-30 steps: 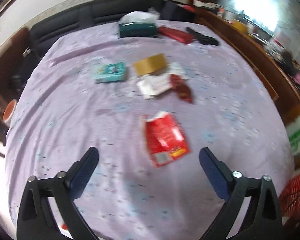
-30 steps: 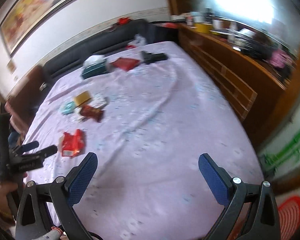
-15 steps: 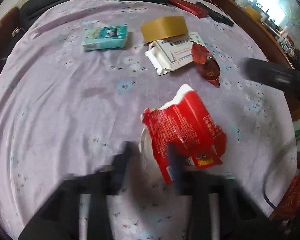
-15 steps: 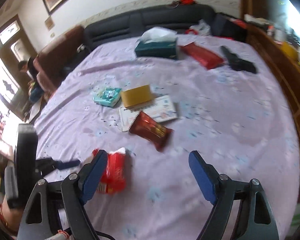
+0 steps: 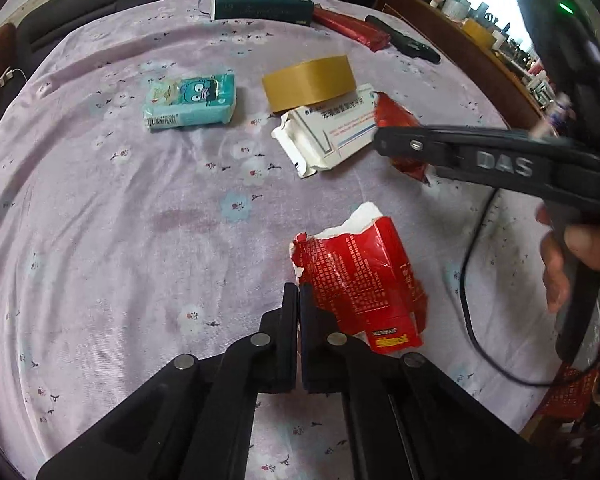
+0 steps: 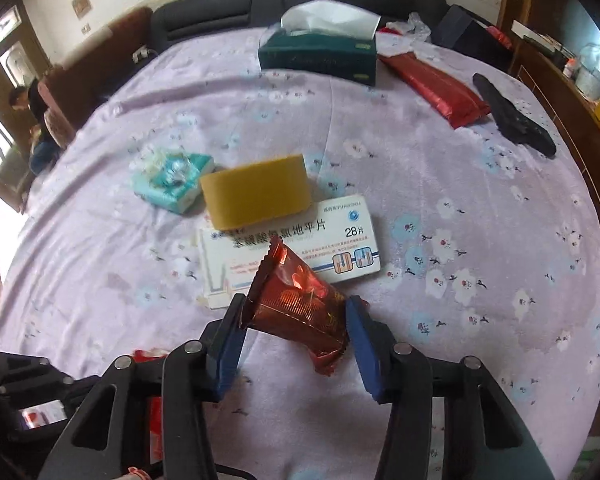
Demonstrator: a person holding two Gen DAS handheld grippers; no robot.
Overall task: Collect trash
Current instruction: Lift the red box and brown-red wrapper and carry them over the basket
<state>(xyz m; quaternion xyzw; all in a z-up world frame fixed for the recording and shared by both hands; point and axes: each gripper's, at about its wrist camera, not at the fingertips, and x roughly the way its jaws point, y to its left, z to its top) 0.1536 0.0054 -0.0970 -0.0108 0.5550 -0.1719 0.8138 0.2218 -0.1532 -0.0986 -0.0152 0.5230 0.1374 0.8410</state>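
Both your grippers are down on the purple bedsheet (image 5: 100, 240), each at a piece of trash.
Left wrist view: your left gripper (image 5: 299, 296) has its jaws pressed together at the left edge of the torn red packet (image 5: 360, 284), lying flat on the sheet; whether they pinch it, cannot tell. Beyond lie a teal tissue pack (image 5: 190, 101), tape roll (image 5: 309, 82) and white medicine box (image 5: 332, 132). Right wrist view: your right gripper (image 6: 296, 320) has jaws apart, straddling the dark red foil wrapper (image 6: 300, 308), which overlaps that medicine box; the pads look to touch its sides.
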